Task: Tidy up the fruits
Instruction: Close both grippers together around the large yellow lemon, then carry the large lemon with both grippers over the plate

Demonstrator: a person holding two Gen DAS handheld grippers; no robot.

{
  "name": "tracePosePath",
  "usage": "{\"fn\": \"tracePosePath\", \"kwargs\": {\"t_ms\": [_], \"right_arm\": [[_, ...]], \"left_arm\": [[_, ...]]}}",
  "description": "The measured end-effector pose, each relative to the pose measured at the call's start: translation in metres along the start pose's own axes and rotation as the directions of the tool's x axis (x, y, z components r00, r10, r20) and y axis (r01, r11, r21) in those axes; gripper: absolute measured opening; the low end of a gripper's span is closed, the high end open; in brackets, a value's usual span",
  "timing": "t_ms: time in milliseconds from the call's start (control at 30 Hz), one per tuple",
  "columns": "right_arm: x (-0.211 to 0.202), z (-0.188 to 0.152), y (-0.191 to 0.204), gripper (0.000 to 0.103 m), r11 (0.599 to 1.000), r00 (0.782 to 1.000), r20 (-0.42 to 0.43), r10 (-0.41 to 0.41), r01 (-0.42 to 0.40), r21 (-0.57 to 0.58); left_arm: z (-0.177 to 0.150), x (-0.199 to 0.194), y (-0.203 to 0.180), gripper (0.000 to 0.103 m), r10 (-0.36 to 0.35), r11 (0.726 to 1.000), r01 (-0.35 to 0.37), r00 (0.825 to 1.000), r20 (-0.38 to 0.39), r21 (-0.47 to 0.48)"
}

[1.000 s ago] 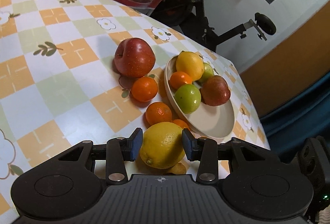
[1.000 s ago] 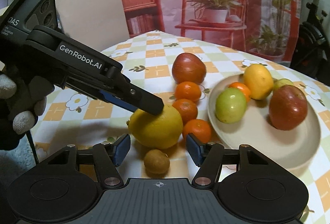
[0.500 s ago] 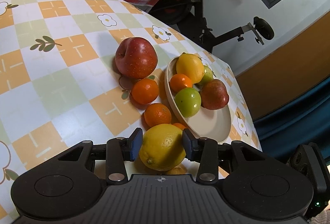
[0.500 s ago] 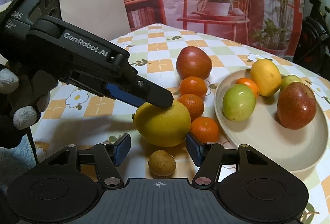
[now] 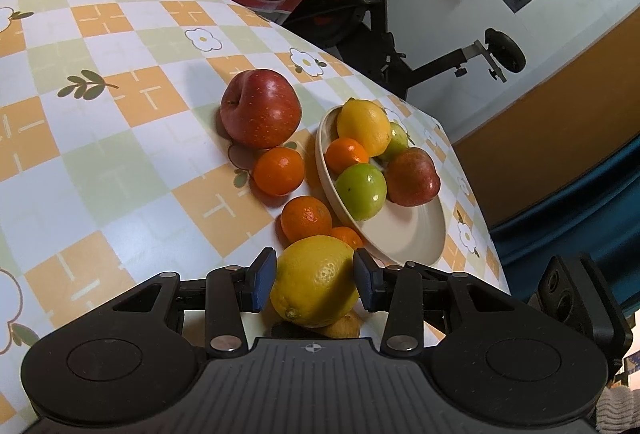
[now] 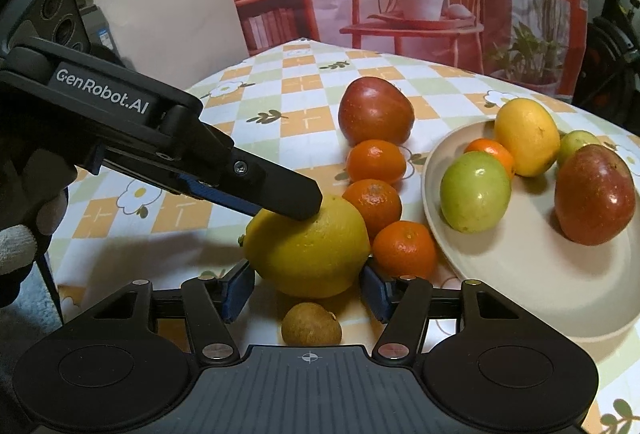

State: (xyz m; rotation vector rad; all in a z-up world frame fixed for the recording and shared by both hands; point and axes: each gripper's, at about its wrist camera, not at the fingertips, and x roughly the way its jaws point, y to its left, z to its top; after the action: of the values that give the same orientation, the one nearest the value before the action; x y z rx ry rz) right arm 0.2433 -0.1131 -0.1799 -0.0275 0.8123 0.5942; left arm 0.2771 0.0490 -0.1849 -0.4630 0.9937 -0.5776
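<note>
My left gripper (image 5: 315, 279) is shut on a large yellow lemon (image 5: 314, 280) and holds it above the table, over a small brown kiwi (image 5: 342, 328). In the right wrist view the left gripper's finger (image 6: 280, 190) rests on the same lemon (image 6: 308, 246). My right gripper (image 6: 306, 290) is open and empty, with the kiwi (image 6: 311, 324) below it. A cream plate (image 5: 404, 230) holds a lemon (image 5: 364, 126), a green apple (image 5: 361, 191), a red apple (image 5: 412, 176), a tangerine (image 5: 346, 155) and another green fruit.
On the checkered tablecloth (image 5: 100, 138) left of the plate lie a red apple (image 5: 260, 108) and three tangerines (image 5: 279, 171). The table edge runs just past the plate on the right. An exercise bike (image 5: 400, 46) stands beyond the table.
The left gripper has lifted the lemon off the table and carried it slightly toward the plate. The right gripper has stayed open and moved in a little closer.
</note>
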Motion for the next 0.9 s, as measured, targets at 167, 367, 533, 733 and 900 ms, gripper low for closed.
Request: {"fn": "tracePosePath", "kwargs": {"t_ms": [167,367,533,733,900], "right_arm": [[-0.002,-0.002,-0.001,0.053,1.000,1.000,0.014,0.003,-0.003,0.010],[-0.012,-0.002,-0.001,0.053,1.000,0.998,0.061,0.008,-0.008,0.012],[-0.027,0.002,-0.004,0.053,1.000,0.993,0.117,0.006,-0.007,0.014],[-0.045,0.006,-0.017,0.053,1.000,0.987,0.163,-0.016,0.011,0.030],[-0.057,0.005,-0.037,0.053,0.997,0.982,0.183,-0.049,0.038,0.064]], "left_arm": [[-0.001,-0.001,-0.003,0.044,0.008,1.000,-0.008,1.000,0.004,0.009],[0.000,-0.010,-0.012,0.044,0.006,1.000,-0.006,1.000,0.030,0.026],[0.006,-0.017,-0.031,0.044,0.015,0.996,-0.020,0.999,0.051,0.086],[0.017,-0.011,-0.057,0.044,0.017,0.988,-0.024,0.999,0.046,0.154],[0.027,0.008,-0.084,0.044,0.018,0.974,-0.023,1.000,0.023,0.225]]}}
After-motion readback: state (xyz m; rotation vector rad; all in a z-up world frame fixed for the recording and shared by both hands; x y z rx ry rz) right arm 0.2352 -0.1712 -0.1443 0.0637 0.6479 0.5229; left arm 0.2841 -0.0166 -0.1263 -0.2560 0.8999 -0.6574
